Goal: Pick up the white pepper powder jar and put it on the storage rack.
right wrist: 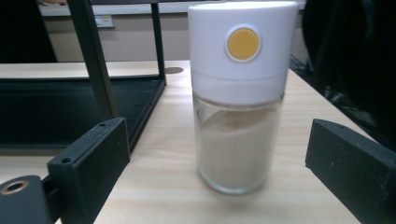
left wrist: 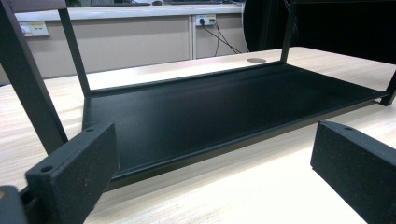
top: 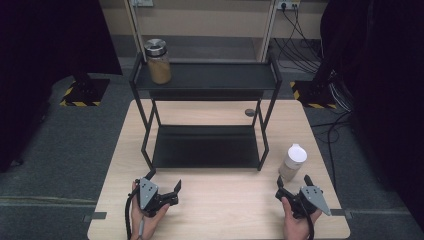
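Observation:
A clear shaker bottle point(top: 292, 161) with a white cap and beige powder stands upright on the wooden table point(top: 220, 210), right of the black two-tier rack point(top: 206, 150). My right gripper point(top: 293, 181) sits just in front of it, open. In the right gripper view the bottle point(right wrist: 239, 102) stands between and beyond the two jaws, with a gap on each side, under my right gripper point(right wrist: 217, 158). My left gripper point(top: 164, 181) rests open near the rack's front left leg, and in its own view my left gripper point(left wrist: 215, 163) faces the bare lower shelf point(left wrist: 210, 107).
A glass jar point(top: 158, 62) with a metal lid and tan contents stands at the left end of the rack's top shelf point(top: 215, 76). A round cable hole point(top: 250, 112) lies behind the rack. Cables point(top: 300, 35) trail on the floor at back right.

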`<action>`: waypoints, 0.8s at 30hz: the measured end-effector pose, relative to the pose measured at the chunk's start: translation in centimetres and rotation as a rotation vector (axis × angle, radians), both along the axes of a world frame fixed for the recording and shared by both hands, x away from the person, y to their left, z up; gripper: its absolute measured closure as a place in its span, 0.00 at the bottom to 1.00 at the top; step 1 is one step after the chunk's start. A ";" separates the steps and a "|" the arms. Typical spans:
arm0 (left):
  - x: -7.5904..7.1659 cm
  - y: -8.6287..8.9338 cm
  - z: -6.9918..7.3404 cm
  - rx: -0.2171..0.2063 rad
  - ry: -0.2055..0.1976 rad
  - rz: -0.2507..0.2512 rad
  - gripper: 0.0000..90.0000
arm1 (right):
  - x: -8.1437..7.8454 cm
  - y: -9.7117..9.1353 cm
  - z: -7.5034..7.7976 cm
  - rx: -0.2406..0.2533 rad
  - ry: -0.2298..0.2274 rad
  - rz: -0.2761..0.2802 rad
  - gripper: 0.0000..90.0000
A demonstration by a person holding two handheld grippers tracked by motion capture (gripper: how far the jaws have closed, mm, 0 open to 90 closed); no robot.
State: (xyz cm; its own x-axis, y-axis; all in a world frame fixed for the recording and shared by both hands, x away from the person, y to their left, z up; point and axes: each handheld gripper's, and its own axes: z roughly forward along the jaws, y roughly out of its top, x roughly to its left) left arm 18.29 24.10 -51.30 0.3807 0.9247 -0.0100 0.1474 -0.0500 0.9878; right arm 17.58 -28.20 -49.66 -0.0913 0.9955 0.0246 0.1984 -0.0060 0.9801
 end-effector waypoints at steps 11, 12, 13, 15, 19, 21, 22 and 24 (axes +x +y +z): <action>0.0 0.0 0.0 0.000 0.000 0.000 0.00 | 2.5 0.1 0.6 -0.020 0.038 -0.026 0.10; 0.0 0.0 0.0 0.000 0.000 0.000 0.00 | 2.7 0.0 0.7 -0.021 0.039 -0.026 0.10; 0.0 0.0 0.0 0.000 -0.001 -0.001 0.00 | 2.9 0.0 0.7 -0.022 0.043 -0.028 0.11; 0.0 0.0 0.0 0.000 -0.001 -0.001 0.00 | 3.3 0.0 0.8 -0.028 0.047 -0.026 0.13; 0.0 0.0 0.0 0.001 0.000 -0.001 0.00 | 4.0 0.1 0.9 -0.041 0.055 -0.025 0.15; 0.0 0.0 0.0 0.000 0.000 -0.001 0.00 | 4.3 0.0 1.0 -0.037 0.057 -0.023 0.17; 0.0 0.0 0.0 0.000 -0.001 -0.001 0.00 | 4.5 0.0 1.0 -0.032 0.058 -0.026 0.18; 0.0 0.0 0.0 0.000 -0.002 -0.001 0.00 | 4.8 -0.2 1.1 -0.027 0.062 -0.023 0.20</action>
